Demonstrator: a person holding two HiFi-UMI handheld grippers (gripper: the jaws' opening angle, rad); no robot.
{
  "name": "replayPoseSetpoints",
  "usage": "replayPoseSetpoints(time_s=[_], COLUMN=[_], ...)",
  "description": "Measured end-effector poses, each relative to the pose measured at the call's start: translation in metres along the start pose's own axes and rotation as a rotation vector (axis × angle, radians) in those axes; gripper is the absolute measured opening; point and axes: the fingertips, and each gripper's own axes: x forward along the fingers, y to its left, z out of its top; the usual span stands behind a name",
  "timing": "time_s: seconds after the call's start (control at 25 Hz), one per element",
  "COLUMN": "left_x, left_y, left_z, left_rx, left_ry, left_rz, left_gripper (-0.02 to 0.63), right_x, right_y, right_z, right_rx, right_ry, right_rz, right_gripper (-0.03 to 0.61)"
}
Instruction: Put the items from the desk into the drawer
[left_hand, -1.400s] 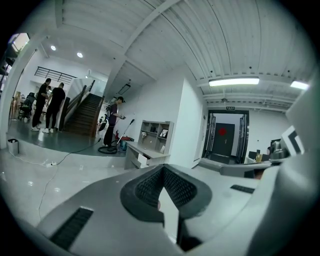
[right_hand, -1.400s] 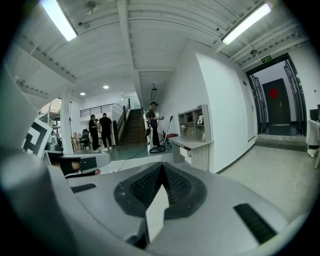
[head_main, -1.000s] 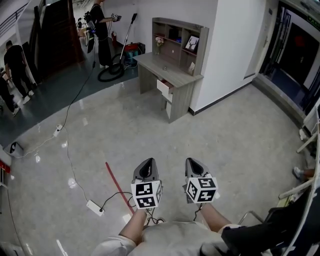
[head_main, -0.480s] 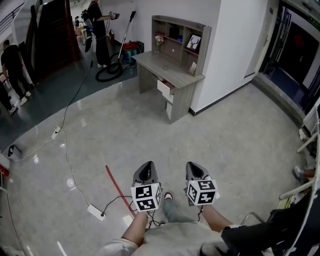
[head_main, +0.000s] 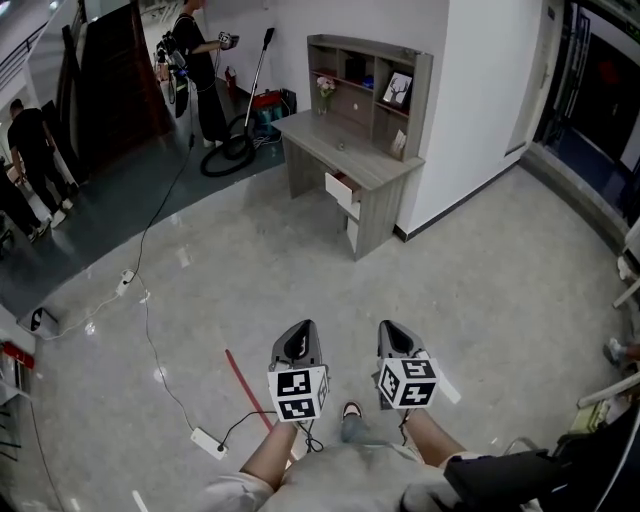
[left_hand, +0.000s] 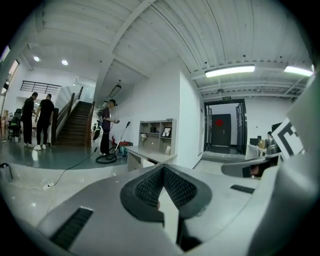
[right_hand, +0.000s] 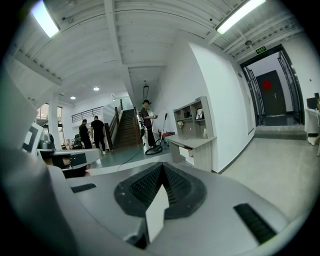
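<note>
A grey wooden desk (head_main: 345, 160) with a shelf hutch (head_main: 372, 85) stands far ahead against the white wall. Its upper drawer (head_main: 340, 187) is pulled partly out. On the desk and shelves I make out a flower vase (head_main: 323, 88), a picture frame (head_main: 398, 90) and a few small items, too small to name. My left gripper (head_main: 297, 331) and right gripper (head_main: 394, 329) are held side by side over the floor, well short of the desk. Both are shut with nothing between the jaws. The desk (left_hand: 149, 154) also shows far off in the left gripper view, and the desk (right_hand: 192, 145) in the right gripper view.
A white power strip (head_main: 208, 438) with its cable and a red strip (head_main: 246, 388) lie on the floor at my left. A person (head_main: 195, 60) with a vacuum hose (head_main: 226, 153) stands left of the desk; other people stand far left. Dark furniture sits at the lower right.
The view has moved a little closer to the desk, and a foot now shows between the grippers. Both grippers stay shut and side by side.
</note>
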Motion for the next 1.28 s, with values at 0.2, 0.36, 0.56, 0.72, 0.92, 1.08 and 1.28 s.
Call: replayPoseSetpoints(time_s=[0.2, 0.36, 0.56, 0.72, 0.92, 1.08, 1.28], left_x=[0.047, 0.081, 0.127, 0.163, 0.2, 0.218, 0.23], left_y=[0.015, 0.027, 0.039, 0.041, 0.044, 0.044, 0.052], left_z=[0.012, 0.015, 0.015, 0.018, 0.024, 0.025, 0.022], left_rx=[-0.019, -0.043, -0.051, -0.065, -0.071, -0.08, -0.085], left_ry=[0.011, 0.018, 0.024, 0.024, 0.021, 0.032, 0.049], left_rz=[0.009, 0.025, 0.037, 0.036, 0.035, 0.039, 0.046], left_gripper=[-0.002, -0.002, -0.002, -0.002, -0.002, -0.002, -0.002], right_x=[0.047, 0.083, 0.125, 0.153, 0.183, 0.198, 0.211], right_y=[-0.013, -0.015, -0.025, -0.043, -0.063, -0.081, -0.09], right_z=[0.018, 0.038, 0.052, 0.058, 0.068, 0.072, 0.064], right_rx=[0.001, -0.029, -0.066, -0.072, -0.07, -0.044, -0.026], right_ry=[0.011, 0.018, 0.03, 0.05, 0.053, 0.056, 0.09], right_rz=[0.014, 0.037, 0.06, 0.056, 0.053, 0.037, 0.025], right_gripper=[-0.002, -0.002, -0.002, -0.002, -0.002, -0.002, -0.002])
